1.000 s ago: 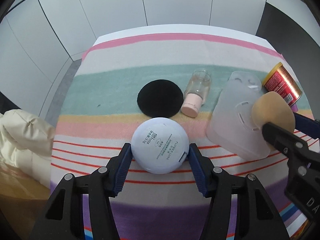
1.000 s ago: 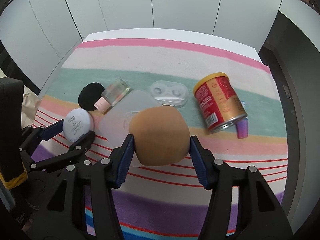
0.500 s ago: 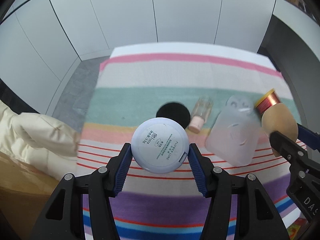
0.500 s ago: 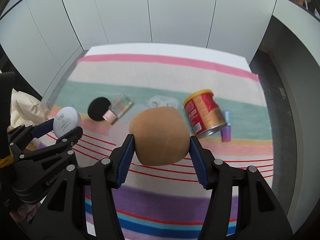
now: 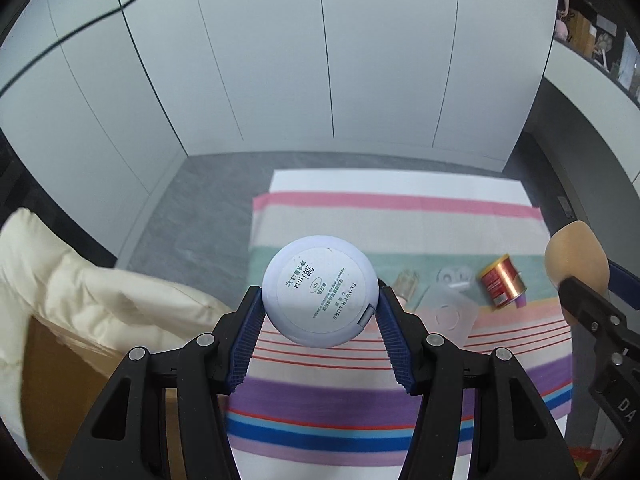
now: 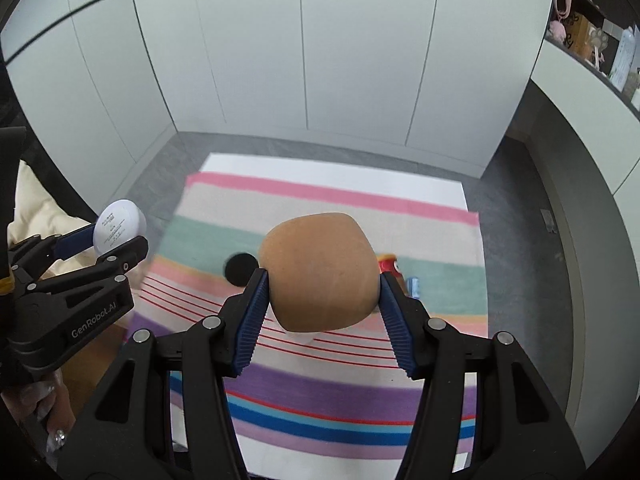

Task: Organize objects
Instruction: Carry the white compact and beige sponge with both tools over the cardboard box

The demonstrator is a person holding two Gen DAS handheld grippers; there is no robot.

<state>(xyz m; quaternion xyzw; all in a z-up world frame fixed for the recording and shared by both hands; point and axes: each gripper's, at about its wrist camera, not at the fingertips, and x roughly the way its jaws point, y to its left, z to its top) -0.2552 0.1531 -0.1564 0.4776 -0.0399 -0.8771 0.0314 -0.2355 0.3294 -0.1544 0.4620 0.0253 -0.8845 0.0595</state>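
Observation:
My left gripper is shut on a round white compact and holds it high above the striped cloth. It also shows in the right wrist view. My right gripper is shut on a tan makeup sponge, also high above the cloth; the sponge shows at the right edge of the left wrist view. On the cloth far below lie a red can, a clear plastic case, a small bottle and a black round pad.
A cream jacket lies on a brown box at the left of the table. White cabinet walls stand behind. A small purple item lies beside the can.
Both grippers have risen far above the table with their objects still held; the cloth and the items on it now look much smaller and farther away.

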